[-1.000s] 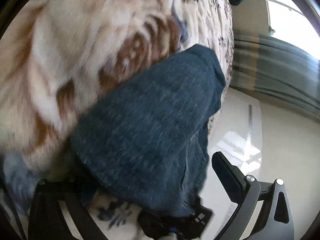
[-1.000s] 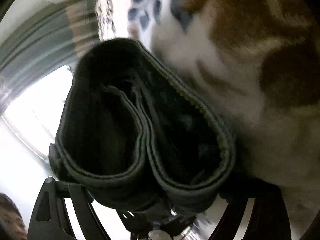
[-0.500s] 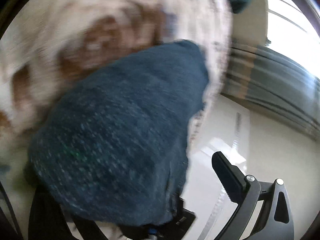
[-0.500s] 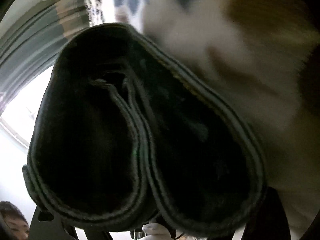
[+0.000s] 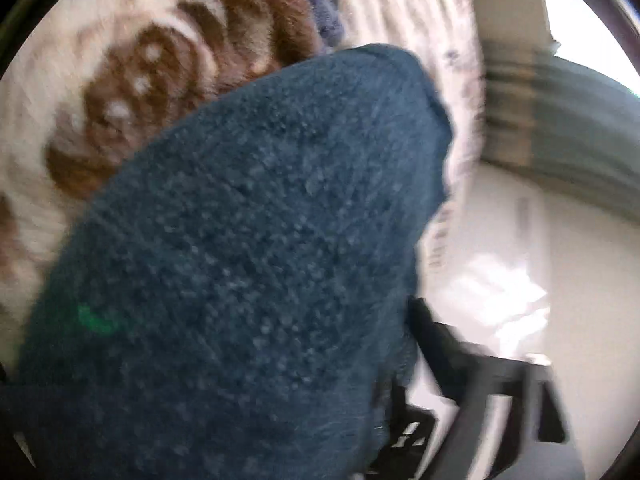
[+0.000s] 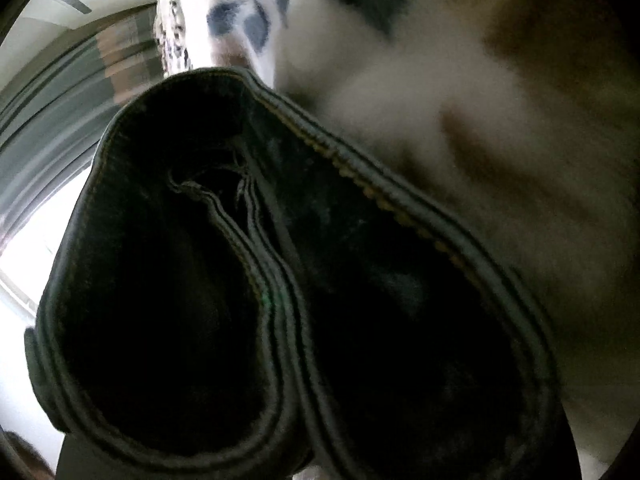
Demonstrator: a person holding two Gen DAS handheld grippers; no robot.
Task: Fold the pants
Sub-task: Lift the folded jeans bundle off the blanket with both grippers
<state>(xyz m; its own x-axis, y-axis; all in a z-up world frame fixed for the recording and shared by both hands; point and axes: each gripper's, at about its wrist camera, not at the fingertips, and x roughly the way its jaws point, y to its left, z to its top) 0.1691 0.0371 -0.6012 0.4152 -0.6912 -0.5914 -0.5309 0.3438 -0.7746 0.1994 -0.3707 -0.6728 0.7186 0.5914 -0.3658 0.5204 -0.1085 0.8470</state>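
Observation:
Dark blue denim pants (image 5: 256, 264) fill most of the left wrist view, draped over my left gripper above a flower-patterned blanket (image 5: 132, 92). Only the left gripper's right finger (image 5: 444, 344) shows, blurred; the left finger is hidden under the cloth. In the right wrist view the pants' hemmed leg openings (image 6: 256, 280) bulge close to the lens, dark and doubled, with yellow stitching on the outer hem. They hide my right gripper's fingers, which hold the cloth from below.
The blanket (image 6: 460, 120) covers a bed whose edge runs along the right of the left wrist view. Past it lie a pale shiny floor (image 5: 520, 280), striped curtains (image 5: 560, 120) and a bright window (image 6: 24, 248).
Both grippers have lifted the pants closer to the lenses; the cloth now fills more of each view and hides more of the fingers. The blanket pattern has shifted beneath.

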